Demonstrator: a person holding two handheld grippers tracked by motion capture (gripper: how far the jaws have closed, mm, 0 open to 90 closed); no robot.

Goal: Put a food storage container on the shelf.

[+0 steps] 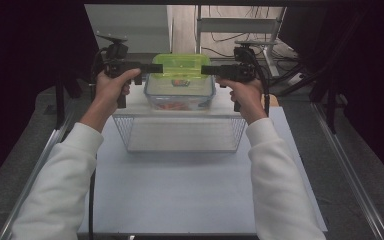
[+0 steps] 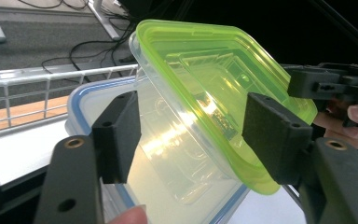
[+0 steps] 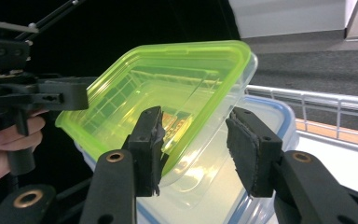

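Note:
A clear container with a green lid (image 1: pixel 179 65) is on top of a larger clear box with a blue-rimmed lid (image 1: pixel 180 97); I cannot tell whether it rests fully on it. My left gripper (image 1: pixel 152 67) is at the container's left end, my right gripper (image 1: pixel 207 70) at its right end. In the left gripper view the jaws (image 2: pixel 196 126) stand apart around the green lid's (image 2: pixel 200 74) edge. In the right gripper view the jaws (image 3: pixel 196 140) also straddle the lid (image 3: pixel 168 79), with the right pad (image 3: pixel 251 149) clear of it. Both grippers are open.
The blue-rimmed box (image 2: pixel 81 100) holds something red and stands on a white wire rack (image 1: pixel 180 132) at the back of a white board (image 1: pixel 180 195). Dark curtains flank the table. Cables and a desk frame (image 1: pixel 240 25) lie beyond it.

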